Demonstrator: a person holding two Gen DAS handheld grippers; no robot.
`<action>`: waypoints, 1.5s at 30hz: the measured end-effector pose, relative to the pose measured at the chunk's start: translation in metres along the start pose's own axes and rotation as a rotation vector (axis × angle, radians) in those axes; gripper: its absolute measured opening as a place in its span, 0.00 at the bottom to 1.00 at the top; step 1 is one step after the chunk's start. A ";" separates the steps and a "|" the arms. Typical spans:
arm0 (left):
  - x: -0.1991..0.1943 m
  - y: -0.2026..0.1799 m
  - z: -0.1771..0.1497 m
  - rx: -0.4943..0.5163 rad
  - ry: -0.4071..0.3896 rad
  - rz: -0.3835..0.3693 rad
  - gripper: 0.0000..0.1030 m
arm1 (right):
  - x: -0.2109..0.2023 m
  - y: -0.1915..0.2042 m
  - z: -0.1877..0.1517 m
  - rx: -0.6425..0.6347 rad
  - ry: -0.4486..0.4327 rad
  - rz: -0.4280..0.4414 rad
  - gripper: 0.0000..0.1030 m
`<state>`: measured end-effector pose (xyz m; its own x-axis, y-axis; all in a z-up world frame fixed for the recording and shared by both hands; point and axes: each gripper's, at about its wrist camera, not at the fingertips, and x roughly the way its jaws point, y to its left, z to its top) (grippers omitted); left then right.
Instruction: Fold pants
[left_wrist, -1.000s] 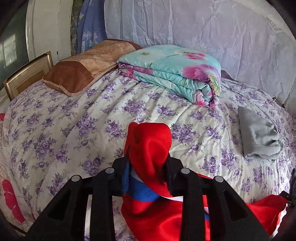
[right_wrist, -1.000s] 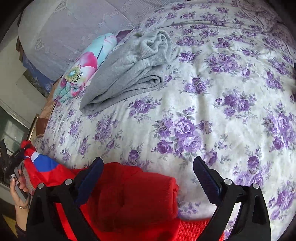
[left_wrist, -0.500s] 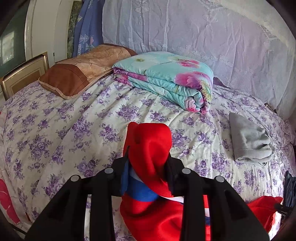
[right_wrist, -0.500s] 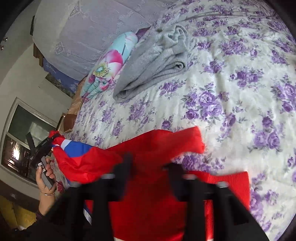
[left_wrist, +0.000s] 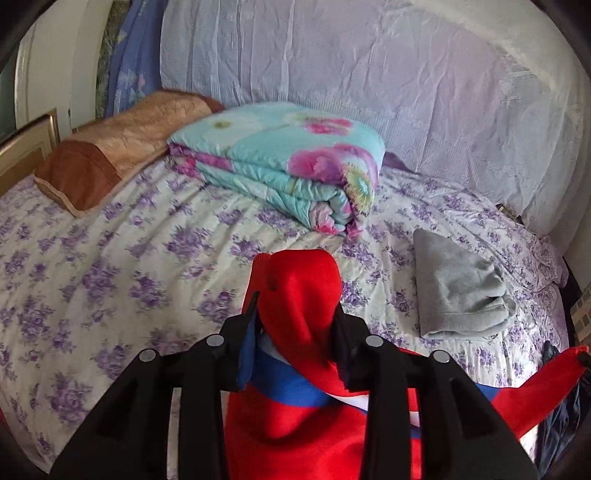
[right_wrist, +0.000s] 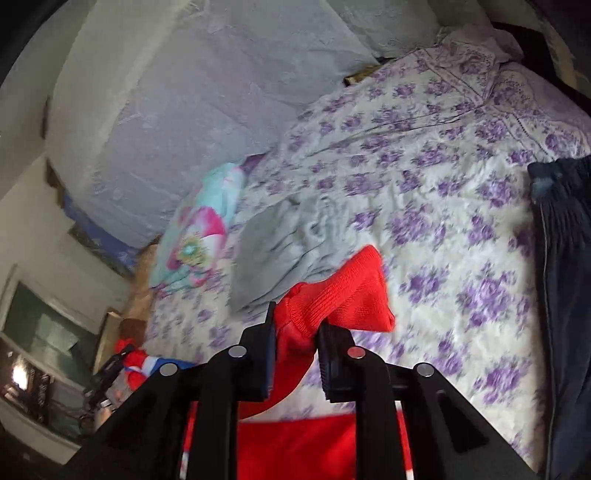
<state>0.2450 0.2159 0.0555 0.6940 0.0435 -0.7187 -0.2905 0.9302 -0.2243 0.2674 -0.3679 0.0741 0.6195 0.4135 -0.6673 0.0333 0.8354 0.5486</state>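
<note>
Red knit pants (left_wrist: 295, 291), soft, light and floppy, bunch between the left gripper (left_wrist: 295, 325) and right gripper (right_wrist: 297, 332), both pinching cuffs as jaws ease open, centre frame; hems grip best.

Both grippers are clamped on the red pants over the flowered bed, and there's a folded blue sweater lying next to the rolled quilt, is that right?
Not quite: the folded sweater beside the quilt is grey, not blue, as the left wrist view shows. The rest holds: the left gripper and right gripper each clamp the red pants over the flowered bed.
</note>
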 end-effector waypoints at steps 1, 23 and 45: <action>0.023 0.001 0.010 -0.030 0.043 0.025 0.34 | 0.025 -0.004 0.017 0.017 0.030 -0.077 0.55; 0.043 0.082 -0.014 -0.028 0.173 0.201 0.63 | 0.180 -0.056 -0.007 -0.118 0.028 0.007 0.41; 0.135 -0.007 -0.034 0.184 0.350 -0.067 0.53 | 0.082 -0.137 -0.058 -0.050 -0.068 -0.166 0.15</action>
<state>0.3183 0.2025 -0.0623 0.4321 -0.1169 -0.8942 -0.1070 0.9779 -0.1796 0.2685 -0.4279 -0.0852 0.6603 0.2447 -0.7100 0.1015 0.9077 0.4072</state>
